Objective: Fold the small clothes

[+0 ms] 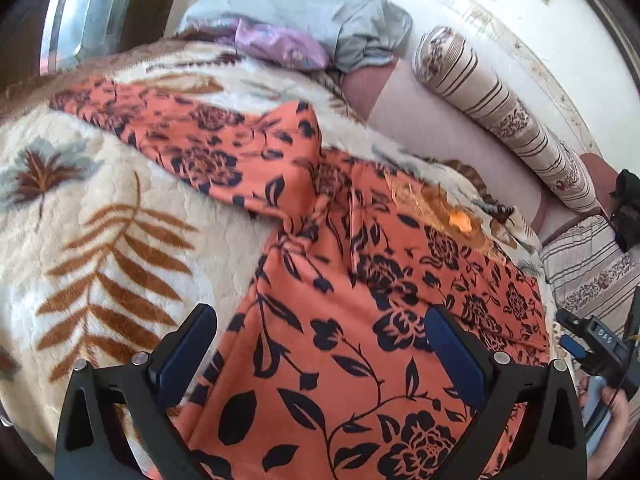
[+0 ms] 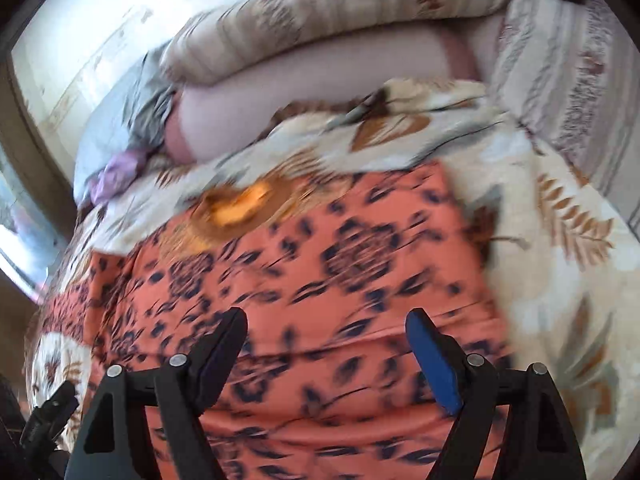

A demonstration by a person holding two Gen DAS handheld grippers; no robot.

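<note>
An orange garment with a dark flower print lies spread on a cream blanket with brown leaves; one sleeve or end stretches to the upper left. A golden embroidered patch marks its far edge. My left gripper hovers over the garment's near part, jaws wide apart, nothing pinched between the blue pads. The right gripper shows at the right edge with a hand below it. In the blurred right wrist view the right gripper stands open above the same garment, its pads free of cloth.
A striped bolster cushion lies along the pink sofa seat by the wall. Grey cloth and a purple cloth are piled at the far end. A black object sits at the right, and a window is far left.
</note>
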